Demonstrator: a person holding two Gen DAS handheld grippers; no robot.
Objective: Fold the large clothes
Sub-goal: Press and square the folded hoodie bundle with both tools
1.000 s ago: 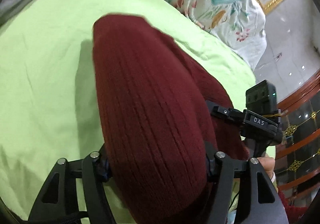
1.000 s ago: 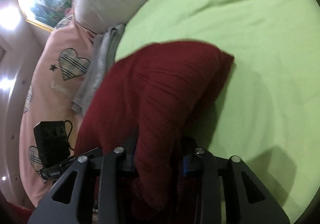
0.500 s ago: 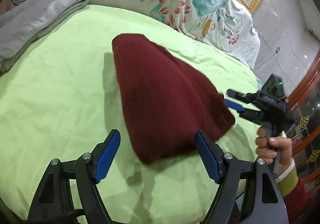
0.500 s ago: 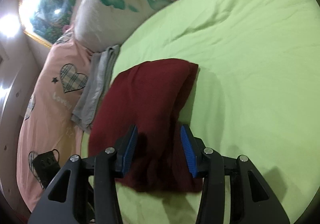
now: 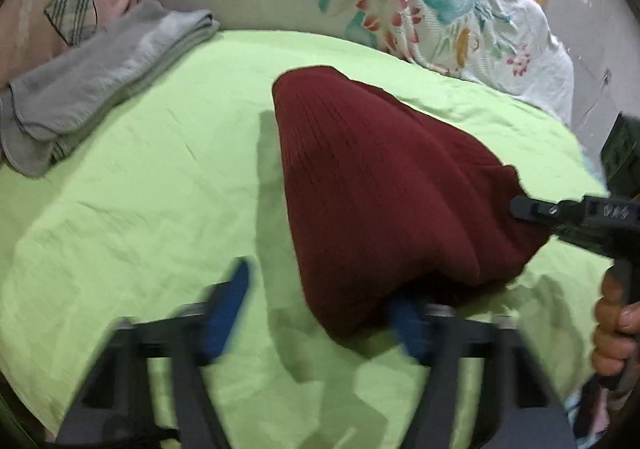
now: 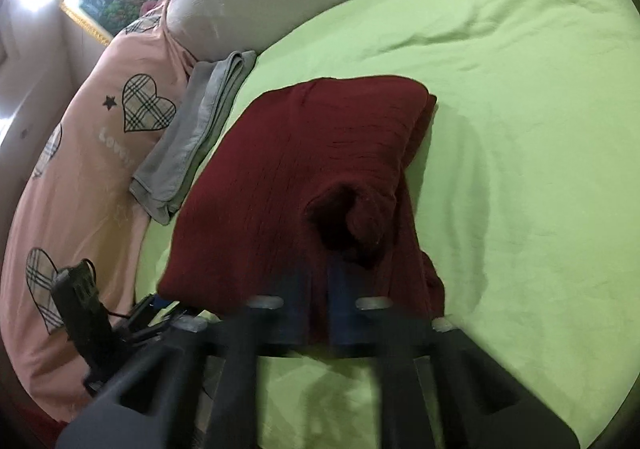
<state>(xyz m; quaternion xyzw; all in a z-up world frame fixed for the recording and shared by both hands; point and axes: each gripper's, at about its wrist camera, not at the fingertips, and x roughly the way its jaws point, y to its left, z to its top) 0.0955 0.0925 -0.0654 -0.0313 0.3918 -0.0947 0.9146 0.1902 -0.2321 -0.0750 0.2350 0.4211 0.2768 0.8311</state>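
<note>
A dark red knitted sweater (image 5: 380,185) (image 6: 296,177) lies folded on the green bedsheet (image 5: 152,185). My left gripper (image 5: 316,313) is at the sweater's near corner, blurred, its jaws closing. That corner lies over the right blue pad (image 5: 404,325), while the left pad (image 5: 228,305) stands apart on bare sheet. My right gripper (image 6: 318,277) is shut, its fingers close together over the sweater's near edge, just behind a small pucker (image 6: 352,217) in the knit. I cannot tell whether cloth is caught. In the left wrist view, the right gripper (image 5: 520,207) touches the sweater's right edge.
A folded grey cloth (image 5: 96,89) (image 6: 200,133) lies at the head of the bed beside a pink heart-print pillow (image 6: 80,153) and a floral pillow (image 5: 392,5). Open green sheet spreads to the right of the sweater (image 6: 540,153). A hand (image 5: 616,329) holds the right gripper's handle.
Both grippers let go of the sweater and drew back from it. It now lies flat and folded on the sheet. The right fingers have come together, and the left pads stand narrower.
</note>
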